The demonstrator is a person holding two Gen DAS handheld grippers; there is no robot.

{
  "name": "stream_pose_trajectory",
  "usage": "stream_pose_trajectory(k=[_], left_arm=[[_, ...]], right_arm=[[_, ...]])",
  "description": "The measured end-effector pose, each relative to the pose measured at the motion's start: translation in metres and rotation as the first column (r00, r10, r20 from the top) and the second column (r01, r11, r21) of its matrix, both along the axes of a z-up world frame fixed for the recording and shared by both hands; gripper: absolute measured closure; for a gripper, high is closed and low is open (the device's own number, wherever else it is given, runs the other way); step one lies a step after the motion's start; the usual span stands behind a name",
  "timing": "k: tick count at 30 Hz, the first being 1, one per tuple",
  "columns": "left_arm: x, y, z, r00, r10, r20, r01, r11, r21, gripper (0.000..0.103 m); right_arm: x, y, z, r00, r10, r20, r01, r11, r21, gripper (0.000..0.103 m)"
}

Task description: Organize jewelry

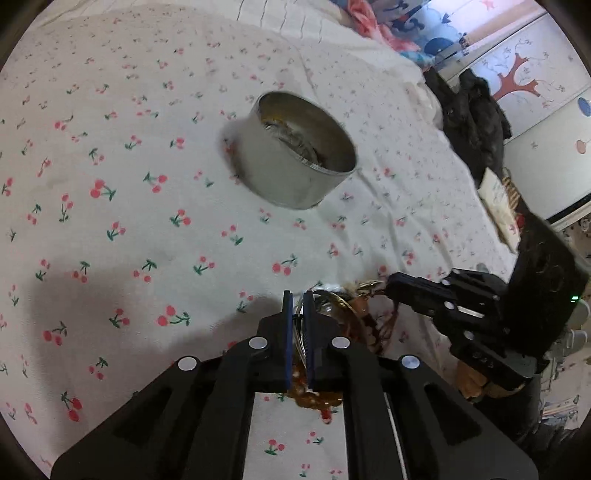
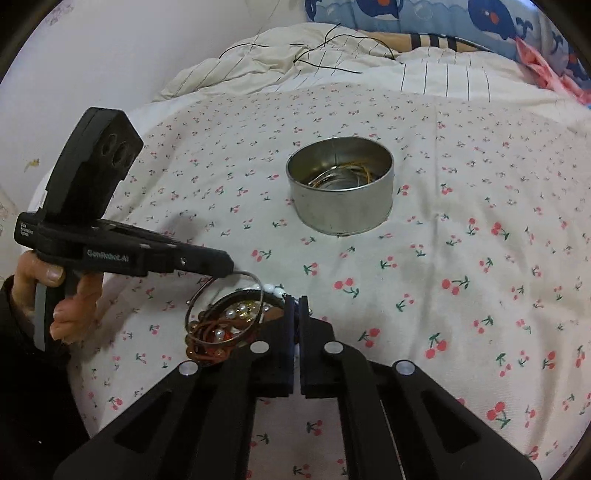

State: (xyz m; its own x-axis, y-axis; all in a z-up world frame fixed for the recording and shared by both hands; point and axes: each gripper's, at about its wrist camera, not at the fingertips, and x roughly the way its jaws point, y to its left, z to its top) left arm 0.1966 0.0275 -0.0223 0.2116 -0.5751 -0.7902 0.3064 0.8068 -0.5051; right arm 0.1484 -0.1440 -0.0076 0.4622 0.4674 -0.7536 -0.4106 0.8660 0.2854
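Note:
A round metal tin (image 1: 303, 155) stands on the cherry-print bedsheet, also in the right wrist view (image 2: 340, 184), with thin bangles lying inside. A pile of jewelry (image 2: 229, 325) with pearls, brown cords and beads lies near both grippers. My left gripper (image 1: 297, 302) is shut on a thin silver bangle (image 2: 225, 301) and holds it just above the pile; it shows in the right wrist view (image 2: 231, 267). My right gripper (image 2: 296, 301) is shut at the pile's right edge, next to white beads (image 2: 271, 288); whether it grips anything is hidden. It shows in the left wrist view (image 1: 388, 286).
The bedsheet (image 2: 461, 240) covers the bed. A striped white quilt (image 2: 332, 62) and a blue cartoon pillow (image 2: 443, 18) lie at the far end. Dark clothing (image 1: 472, 118) and a wardrobe (image 1: 535, 92) stand beyond the bed's edge.

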Motion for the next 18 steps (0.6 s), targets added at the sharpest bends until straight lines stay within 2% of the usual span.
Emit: stream_pose_trajectory(k=[4, 5, 8, 11, 13, 15, 16, 18], left_arm=[[0.0, 0.002, 0.007, 1.0, -0.002, 0.02, 0.002, 1.0, -0.012, 0.098], [0.001, 0.004, 0.011, 0.999, 0.006, 0.034, -0.006, 1.0, -0.016, 0.103], [0.0, 0.016, 0.02, 0.999, 0.026, 0.048, -0.024, 0.998, -0.055, 0.103], [0.0, 0.013, 0.016, 1.0, -0.02, 0.018, 0.02, 1.0, -0.011, 0.103], [0.0, 0.006, 0.009, 1.0, -0.025, -0.007, 0.025, 0.999, 0.048, 0.091], [-0.001, 0.001, 0.0, 0.999, -0.022, -0.047, 0.026, 0.995, 0.093, 0.045], [-0.002, 0.002, -0.001, 0.999, -0.009, -0.051, 0.014, 0.996, 0.093, 0.041], [-0.002, -0.001, -0.004, 0.997, -0.022, -0.075, 0.027, 0.997, 0.067, 0.039]], right_arm=[[0.002, -0.009, 0.003, 0.999, -0.047, 0.017, 0.047, 0.999, -0.01, 0.101], [0.003, -0.013, 0.003, 0.998, -0.056, 0.015, 0.056, 0.998, -0.003, 0.101], [0.004, -0.022, 0.007, 0.996, -0.088, 0.025, 0.088, 0.996, 0.015, 0.101], [0.006, -0.022, 0.001, 0.998, -0.05, -0.042, 0.052, 0.997, 0.058, 0.1], [0.007, -0.02, -0.003, 0.997, -0.028, -0.072, 0.035, 0.995, 0.098, 0.099], [0.005, -0.015, -0.005, 0.996, -0.003, -0.09, 0.013, 0.994, 0.112, 0.063], [0.003, -0.014, -0.006, 0.996, -0.022, -0.083, 0.03, 0.995, 0.099, 0.047], [0.002, -0.012, -0.009, 0.995, -0.011, -0.095, 0.021, 0.994, 0.105, 0.05]])
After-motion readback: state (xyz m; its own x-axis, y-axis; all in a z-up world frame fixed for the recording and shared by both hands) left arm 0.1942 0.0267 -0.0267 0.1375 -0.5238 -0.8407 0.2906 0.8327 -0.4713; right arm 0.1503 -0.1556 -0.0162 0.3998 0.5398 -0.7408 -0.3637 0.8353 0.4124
